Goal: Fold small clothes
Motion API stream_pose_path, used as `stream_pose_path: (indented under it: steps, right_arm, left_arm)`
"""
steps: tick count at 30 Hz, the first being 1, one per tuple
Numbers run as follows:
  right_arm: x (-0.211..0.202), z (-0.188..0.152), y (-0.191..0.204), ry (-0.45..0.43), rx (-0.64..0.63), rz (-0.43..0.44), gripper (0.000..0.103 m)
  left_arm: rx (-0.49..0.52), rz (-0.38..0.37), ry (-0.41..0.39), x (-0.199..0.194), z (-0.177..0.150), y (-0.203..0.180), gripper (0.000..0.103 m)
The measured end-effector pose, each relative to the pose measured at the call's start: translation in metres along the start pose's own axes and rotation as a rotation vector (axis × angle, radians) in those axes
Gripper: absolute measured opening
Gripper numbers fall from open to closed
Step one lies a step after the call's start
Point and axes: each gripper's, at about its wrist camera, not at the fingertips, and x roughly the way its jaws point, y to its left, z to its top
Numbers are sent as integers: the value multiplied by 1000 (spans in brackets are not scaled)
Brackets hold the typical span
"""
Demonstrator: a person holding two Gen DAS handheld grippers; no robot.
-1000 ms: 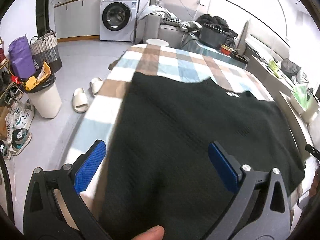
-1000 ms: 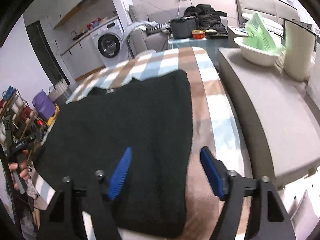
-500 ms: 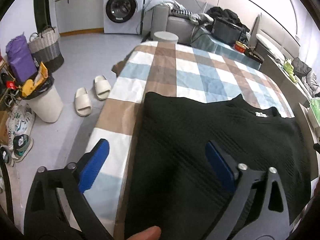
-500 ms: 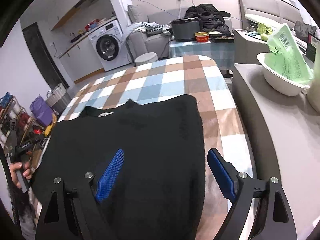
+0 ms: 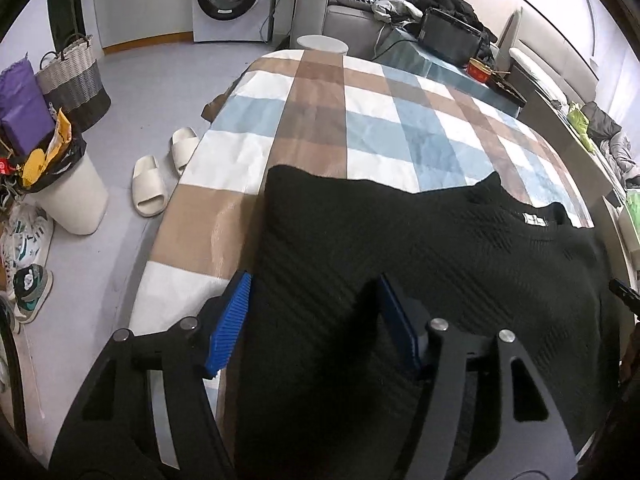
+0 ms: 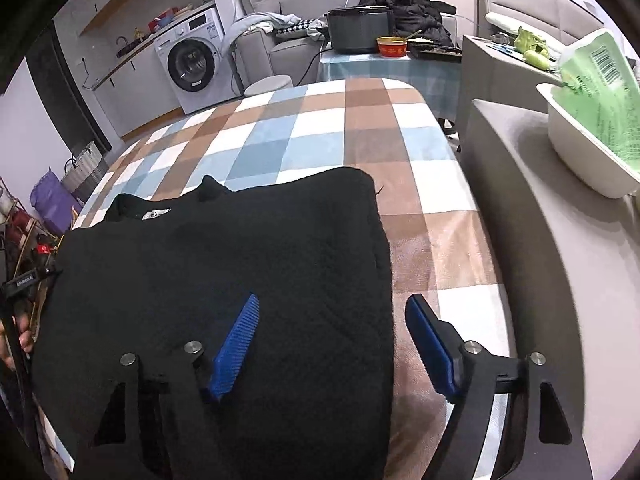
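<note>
Black knit sweater [image 5: 400, 264] lies flat on the checked tablecloth [image 5: 360, 120], neck label at about 1 o'clock in the left wrist view and 10 o'clock in the right wrist view. Its near hem runs under both tools at 6 o'clock.

Left gripper [image 5: 314, 316]: jaws closing, the sweater's left edge bunched up between the blue pads; whether the pads already press it cannot be told. Right gripper [image 6: 332, 336]: jaws closing but plainly apart, left pad over the knit, right pad over bare cloth, straddling the sweater's right side edge.

Handling, as a judgement: soft, floppy, light to middling weight, ribbed knit not slippery, likely stretches and sags if lifted by one point. Best hold looks like the two lower corners or side edges, pinching both layers together.
</note>
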Motion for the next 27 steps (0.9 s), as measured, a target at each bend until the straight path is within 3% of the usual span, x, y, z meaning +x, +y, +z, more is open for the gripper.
stream_pose_path:
  steps: [5,7,9,10,12,18,22,27]
  right_arm:
    - [14,6,3,23,-10,-12,66]
    - [18,10,4,27,-10,-23,53]
    - [21,11,6,27,-20,-51,24]
    - [19,11,6,16,-27,-47,19]
    - [11,9,7,-31,-40,-28,17]
    - [-14,11,12,-133,-61,-6,16]
    - [-19,14,13,-150,-57,3,16]
    - [-3,13,9,-79,-45,-22,17]
  left_arm:
    - [-29,-25,8,5,2,6,61]
    - [-40,-57,6,8,4,6,49]
    - [-48,-103,-3,8,4,5,23]
    - [-52,-131,-8,7,4,4,17]
    - [-51,-146,-34,1,5,2,9]
    - [-46,-184,-133,-26,6,-1,6]
    - [-36,-207,-191,-45,7,-4,6]
    - [-29,-138,-102,-26,7,-2,7]
